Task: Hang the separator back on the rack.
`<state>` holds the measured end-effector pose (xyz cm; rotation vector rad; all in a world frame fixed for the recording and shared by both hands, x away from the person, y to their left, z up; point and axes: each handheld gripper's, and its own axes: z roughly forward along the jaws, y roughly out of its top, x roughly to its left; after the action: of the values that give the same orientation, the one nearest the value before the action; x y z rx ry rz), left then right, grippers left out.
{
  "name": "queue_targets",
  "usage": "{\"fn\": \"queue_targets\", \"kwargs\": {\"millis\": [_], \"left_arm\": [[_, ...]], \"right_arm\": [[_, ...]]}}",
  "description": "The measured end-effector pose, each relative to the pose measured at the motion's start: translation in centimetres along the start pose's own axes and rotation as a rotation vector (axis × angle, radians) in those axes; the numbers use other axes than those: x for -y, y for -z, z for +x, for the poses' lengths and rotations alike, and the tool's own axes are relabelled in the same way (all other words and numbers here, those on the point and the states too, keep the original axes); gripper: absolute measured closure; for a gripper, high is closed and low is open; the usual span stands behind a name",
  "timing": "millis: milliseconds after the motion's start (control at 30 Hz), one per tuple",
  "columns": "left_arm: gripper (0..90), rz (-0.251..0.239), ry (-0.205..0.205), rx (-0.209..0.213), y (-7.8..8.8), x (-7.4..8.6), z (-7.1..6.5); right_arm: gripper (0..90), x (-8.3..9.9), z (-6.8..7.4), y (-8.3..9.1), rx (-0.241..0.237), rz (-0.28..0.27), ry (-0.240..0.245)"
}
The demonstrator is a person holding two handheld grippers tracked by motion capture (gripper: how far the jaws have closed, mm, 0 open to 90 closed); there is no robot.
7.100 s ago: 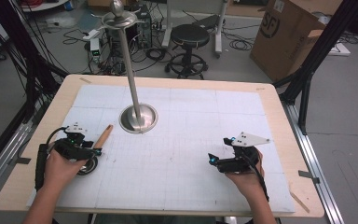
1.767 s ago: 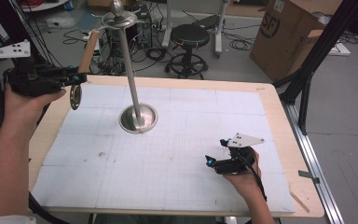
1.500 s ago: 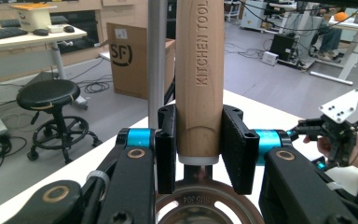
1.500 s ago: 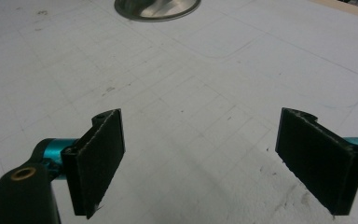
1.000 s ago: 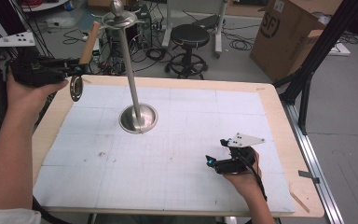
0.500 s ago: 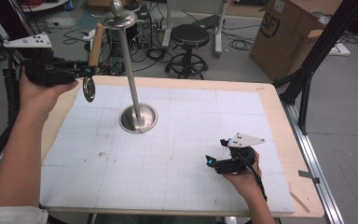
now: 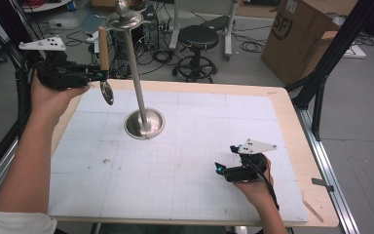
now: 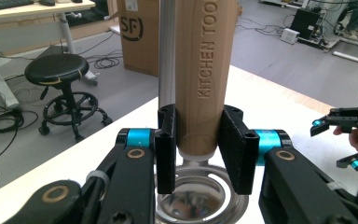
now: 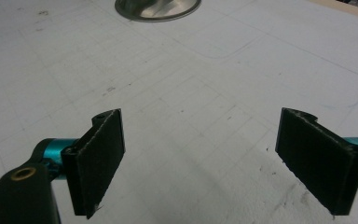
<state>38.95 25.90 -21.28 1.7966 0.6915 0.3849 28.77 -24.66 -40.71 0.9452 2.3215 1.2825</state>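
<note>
Clearly the work in hand is to hang the kitchen tool (image 7: 103, 63) on the metal stand (image 7: 135, 78), and the left hand-held gripper (image 7: 97, 74) has it raised beside the post, near the disc at the stand's top (image 7: 125, 20). In the left gripper view the two black jaws are clamped on the lower end of the wooden handle (image 8: 204, 70), which stands upright with the post just behind it, and the shiny metal end of the tool (image 8: 191, 198) hangs below the jaws. From the high view the handle's upper end reaches almost to the disc, but whether it carries a hole or loop for hanging I cannot tell. To do this well, I would keep the handle vertical, lift a little so its top clears the rim of the disc, then ease sideways and lower until the tool catches, watching that the swinging metal end does not knock the post and tip the stand off its base (image 7: 144, 123). The grip should hold firm until the weight is taken. The right hand-held gripper (image 9: 200, 163) rests low on the white table (image 7: 185, 161), jaws spread wide with nothing between them, well apart from the stand; it could steady the base if needed.
</note>
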Motion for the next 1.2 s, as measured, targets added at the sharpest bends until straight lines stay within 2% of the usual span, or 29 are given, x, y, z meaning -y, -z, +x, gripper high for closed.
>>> {"fn": "queue_targets", "kwargs": {"millis": [267, 600, 667, 733, 900, 1033, 1200], "left_arm": [[68.6, 0.042, 0.005, -0.008, -0.5, -0.6, -0.3], [67.5, 0.039, 0.027, -0.001, -0.9, -0.6, -0.1], [63.7, 0.042, 0.040, -0.003, -0.9, -0.6, -0.1], [57.5, 0.044, 0.035, 0.001, -0.9, -0.5, 0.0], [50.7, 0.050, 0.035, -0.021, -0.6, -0.2, 0.0], [44.6, 0.069, 0.043, -0.038, -0.4, 0.4, 0.0], [36.6, 0.079, 0.036, -0.034, 0.0, 1.3, -0.2]], "right_arm": [[14.3, 0.0, 0.0, -0.1, 0.001, 0.002, 0.003], [14.3, 0.0, 0.0, 0.0, 0.003, 0.001, 0.006], [14.4, 0.1, 0.0, 0.0, 0.002, 0.003, 0.001], [14.4, 0.1, -0.1, 0.0, 0.003, 0.000, 0.000], [14.3, 0.1, -0.1, 0.1, 0.001, -0.002, -0.006], [14.3, 0.1, -0.1, 0.1, 0.001, -0.002, -0.003], [14.4, 0.1, -0.1, 0.1, 0.001, -0.003, -0.004]]}}
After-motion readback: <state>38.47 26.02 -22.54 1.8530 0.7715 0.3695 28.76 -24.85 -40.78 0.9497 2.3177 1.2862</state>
